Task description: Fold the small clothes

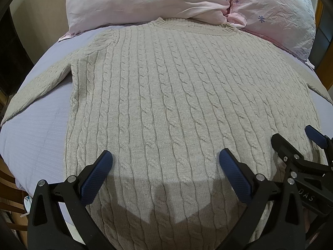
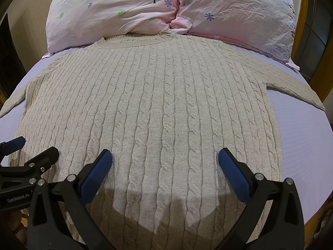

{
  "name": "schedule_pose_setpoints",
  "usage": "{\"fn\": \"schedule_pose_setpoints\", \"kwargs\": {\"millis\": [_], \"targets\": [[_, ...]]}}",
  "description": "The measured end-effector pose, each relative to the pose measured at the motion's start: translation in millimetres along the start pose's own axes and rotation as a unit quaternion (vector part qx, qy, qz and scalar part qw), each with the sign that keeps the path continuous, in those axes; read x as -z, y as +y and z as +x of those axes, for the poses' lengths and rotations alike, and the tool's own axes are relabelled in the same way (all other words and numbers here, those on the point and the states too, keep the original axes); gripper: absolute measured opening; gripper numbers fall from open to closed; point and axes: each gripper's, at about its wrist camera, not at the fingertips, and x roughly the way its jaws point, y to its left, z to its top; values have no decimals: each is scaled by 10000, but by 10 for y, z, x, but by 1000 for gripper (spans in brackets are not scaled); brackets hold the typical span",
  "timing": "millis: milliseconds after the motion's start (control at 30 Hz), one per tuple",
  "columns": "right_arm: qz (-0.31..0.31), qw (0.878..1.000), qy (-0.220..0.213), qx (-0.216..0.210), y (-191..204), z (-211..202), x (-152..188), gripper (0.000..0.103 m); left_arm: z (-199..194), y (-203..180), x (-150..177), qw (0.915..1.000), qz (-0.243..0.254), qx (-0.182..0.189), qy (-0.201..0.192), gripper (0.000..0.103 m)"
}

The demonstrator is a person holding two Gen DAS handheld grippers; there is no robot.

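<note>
The beige cable-knit sweater [image 1: 166, 104] lies flat on the bed [image 1: 37, 141], collar touching the pink pillows [image 1: 187, 0]; left gripper [image 1: 166, 162] and right gripper [image 2: 165, 161] hover spread above its hem, side by side.

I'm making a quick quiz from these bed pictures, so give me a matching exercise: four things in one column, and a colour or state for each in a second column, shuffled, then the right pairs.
Column one:
1. sweater
2. pillows
3. bed sheet
4. left gripper

Column two:
A. pale lavender, under the garment
B. open, holding nothing
C. beige cable knit, spread flat with sleeves out
D. pink with flower and tree prints, at the collar end

Pairs: 1-C, 2-D, 3-A, 4-B

The right gripper is open as well.
</note>
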Motion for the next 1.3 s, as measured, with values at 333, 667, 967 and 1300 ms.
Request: {"fn": "schedule_pose_setpoints", "kwargs": {"millis": [333, 667, 967, 1300], "targets": [[0, 10000, 2, 1, 1, 0, 1, 101, -1, 1, 4, 10000, 0, 0, -8, 102], [0, 10000, 5, 2, 2, 3, 4, 101, -1, 1, 8, 10000, 2, 0, -11, 102], [-1, 10000, 6, 2, 2, 9, 7, 101, 0, 0, 9, 10000, 2, -1, -12, 102], [-15, 10000, 24, -5, 9, 19, 10, 101, 0, 0, 11, 10000, 1, -1, -9, 102]]}}
